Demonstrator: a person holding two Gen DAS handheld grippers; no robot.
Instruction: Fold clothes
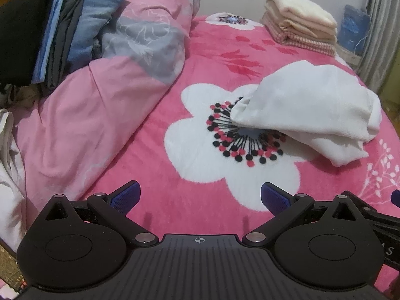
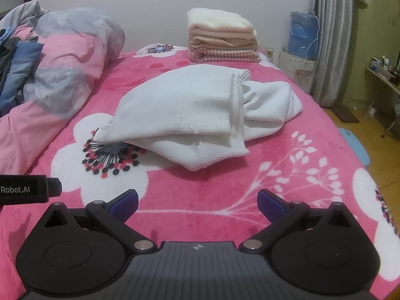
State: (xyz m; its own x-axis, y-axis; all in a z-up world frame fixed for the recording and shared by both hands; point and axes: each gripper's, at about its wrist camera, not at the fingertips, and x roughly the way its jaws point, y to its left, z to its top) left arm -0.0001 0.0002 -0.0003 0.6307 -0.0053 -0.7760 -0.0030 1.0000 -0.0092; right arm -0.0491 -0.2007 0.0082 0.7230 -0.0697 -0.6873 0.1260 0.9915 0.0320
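Lying mid-frame on pink floral blanket [image 2: 175,200]: white sweatshirt [image 2: 200,115], bundled roughly, ribbed hem doubled over, not neat. Folded stack [image 2: 222,37] upper centre, by wall. Left gripper [image 1: 200,197] and right gripper [image 2: 197,201] both spread wide, empty, short of garment. Tidy folding judged outstanding.

White sweater [image 2: 190,115] on hot-pink blanket [image 2: 225,182] w/ white flowers, black & red dots; cream/beige folded stack [image 2: 222,35] behind.

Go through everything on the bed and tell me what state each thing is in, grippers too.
White garment: loosely folded, bunched, not held.
Folded stack: neat, at the far edge.
Quilt: rumpled, heaped.
Dark clothes: piled on the quilt.
Left gripper: jaws open, empty.
Right gripper: jaws open, empty.
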